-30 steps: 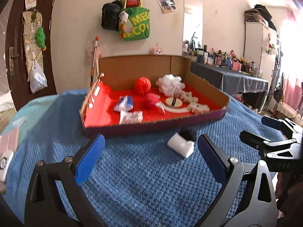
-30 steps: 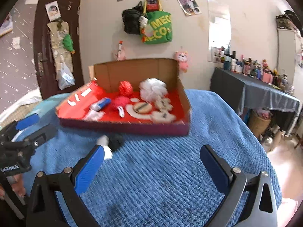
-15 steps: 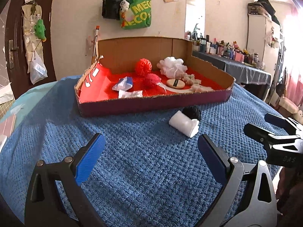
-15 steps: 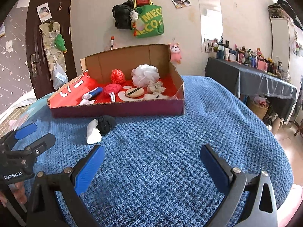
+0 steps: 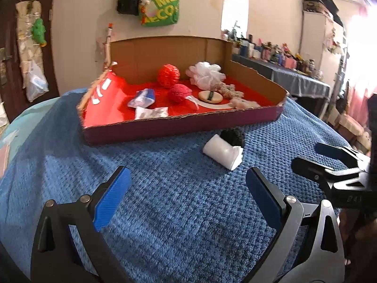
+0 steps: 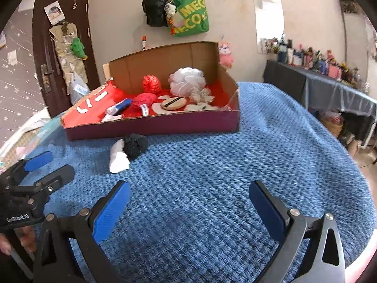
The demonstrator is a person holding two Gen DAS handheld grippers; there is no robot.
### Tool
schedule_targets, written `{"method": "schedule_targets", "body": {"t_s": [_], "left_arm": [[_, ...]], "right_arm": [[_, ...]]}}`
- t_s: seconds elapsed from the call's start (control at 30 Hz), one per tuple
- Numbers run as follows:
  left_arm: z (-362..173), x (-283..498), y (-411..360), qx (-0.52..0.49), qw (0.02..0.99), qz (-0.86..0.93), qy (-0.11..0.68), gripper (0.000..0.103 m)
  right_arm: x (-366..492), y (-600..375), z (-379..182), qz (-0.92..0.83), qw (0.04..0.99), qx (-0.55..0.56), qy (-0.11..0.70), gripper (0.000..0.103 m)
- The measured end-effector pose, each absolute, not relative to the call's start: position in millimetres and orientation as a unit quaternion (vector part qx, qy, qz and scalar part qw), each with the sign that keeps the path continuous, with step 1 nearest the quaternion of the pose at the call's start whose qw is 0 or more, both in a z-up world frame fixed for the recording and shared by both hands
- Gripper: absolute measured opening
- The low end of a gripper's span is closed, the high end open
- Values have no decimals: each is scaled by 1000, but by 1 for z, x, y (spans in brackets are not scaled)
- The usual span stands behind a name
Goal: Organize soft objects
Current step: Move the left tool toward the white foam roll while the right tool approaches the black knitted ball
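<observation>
- Blue knitted blanket point(image 5: 179, 212) covers the surface, with one cardboard box point(image 5: 179, 122) lying on it, its floor red.
- Left gripper point(image 5: 186, 188) hovers low over the blanket near the camera, its two blue pads spread wide with nothing between them.
- Inside the box, from left: one small blue-and-white packet point(image 5: 142, 97), one flat white packet point(image 5: 152, 112), two red yarn balls point(image 5: 168, 75) and point(image 5: 180, 93), one round tan puff point(image 5: 210, 96), one white mesh bath sponge point(image 5: 207, 75).
- Outside the box, just in front of its near wall, one white roll point(image 5: 222, 152) lies touching one black fuzzy ball point(image 5: 232, 136).
- Right gripper point(image 6: 188, 198) is likewise wide open and empty, above bare blanket to the right of the roll.
</observation>
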State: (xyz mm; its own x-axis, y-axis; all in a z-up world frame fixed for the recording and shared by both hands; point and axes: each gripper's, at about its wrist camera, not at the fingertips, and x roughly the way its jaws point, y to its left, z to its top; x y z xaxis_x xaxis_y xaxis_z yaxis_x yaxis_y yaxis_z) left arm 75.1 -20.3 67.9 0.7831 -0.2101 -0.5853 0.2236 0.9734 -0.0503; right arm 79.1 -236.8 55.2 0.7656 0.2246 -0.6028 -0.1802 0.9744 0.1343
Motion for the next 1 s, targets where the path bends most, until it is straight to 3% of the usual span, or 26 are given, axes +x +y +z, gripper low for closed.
{"method": "schedule_targets", "body": {"t_s": [0.27,0.33,0.67,0.93,1.0], "left_arm": [[69,107,-30,27,918,-189,348,99],[68,113,-34,39,915,-195,352,91],[56,140,-52,59,883,-244,396,70],[47,157,-65,58,861,-282,420,42],[46,158,-64,53,859,-286,421,38]], "right_arm": [[120,-248,56,195,897,110,381,103],[130,-246,58,205,892,106,388,101],[168,-220,57,263,863,101,419,85],[190,-205,53,293,845,106,434,67],[194,-199,50,300,840,100,441,43]]}}
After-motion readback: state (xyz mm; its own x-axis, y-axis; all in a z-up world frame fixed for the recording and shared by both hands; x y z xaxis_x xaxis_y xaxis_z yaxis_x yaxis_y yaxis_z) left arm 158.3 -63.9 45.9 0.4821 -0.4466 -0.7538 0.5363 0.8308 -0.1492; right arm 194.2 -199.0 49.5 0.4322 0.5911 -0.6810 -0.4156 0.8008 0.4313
